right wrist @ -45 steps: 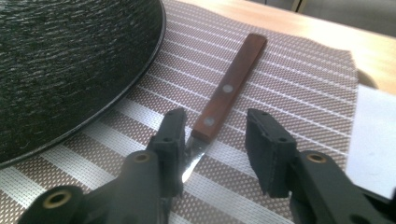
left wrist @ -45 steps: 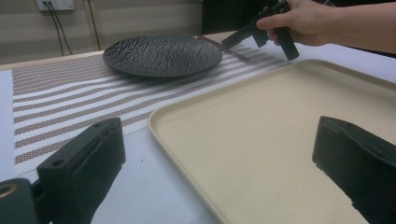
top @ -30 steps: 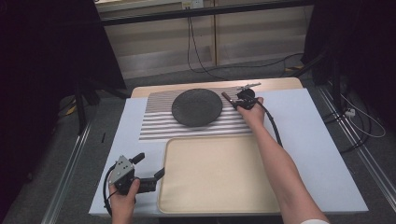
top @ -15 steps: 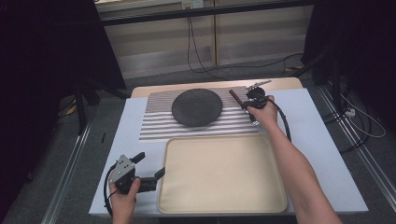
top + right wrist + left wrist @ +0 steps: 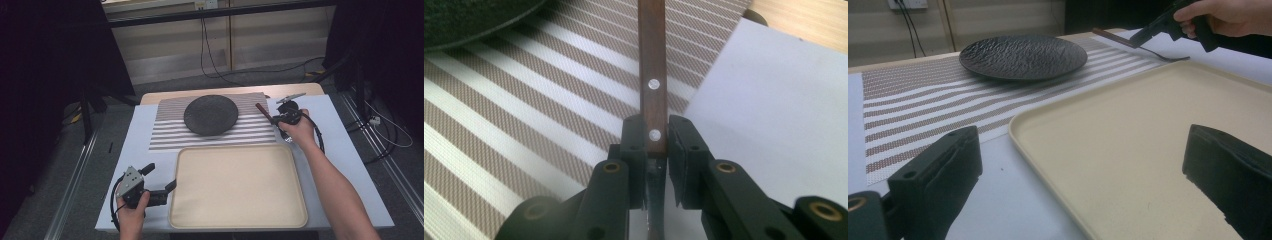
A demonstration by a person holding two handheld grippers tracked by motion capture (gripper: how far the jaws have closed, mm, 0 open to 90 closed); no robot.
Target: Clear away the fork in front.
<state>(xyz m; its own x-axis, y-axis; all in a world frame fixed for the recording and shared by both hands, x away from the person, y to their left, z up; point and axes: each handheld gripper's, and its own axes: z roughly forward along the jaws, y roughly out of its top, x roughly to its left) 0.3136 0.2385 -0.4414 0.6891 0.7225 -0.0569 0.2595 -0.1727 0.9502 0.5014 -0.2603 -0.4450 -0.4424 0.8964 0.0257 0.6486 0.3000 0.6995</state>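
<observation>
One wooden-handled utensil | clamped in right claw | left claw wide open, empty | one plate, one tray

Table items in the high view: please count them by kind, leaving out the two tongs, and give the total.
Plate, black: 1
Tray, beige: 1
Striped placemat: 1
Wooden-handled utensil, held in the right tongs: 1
Total: 4
</observation>
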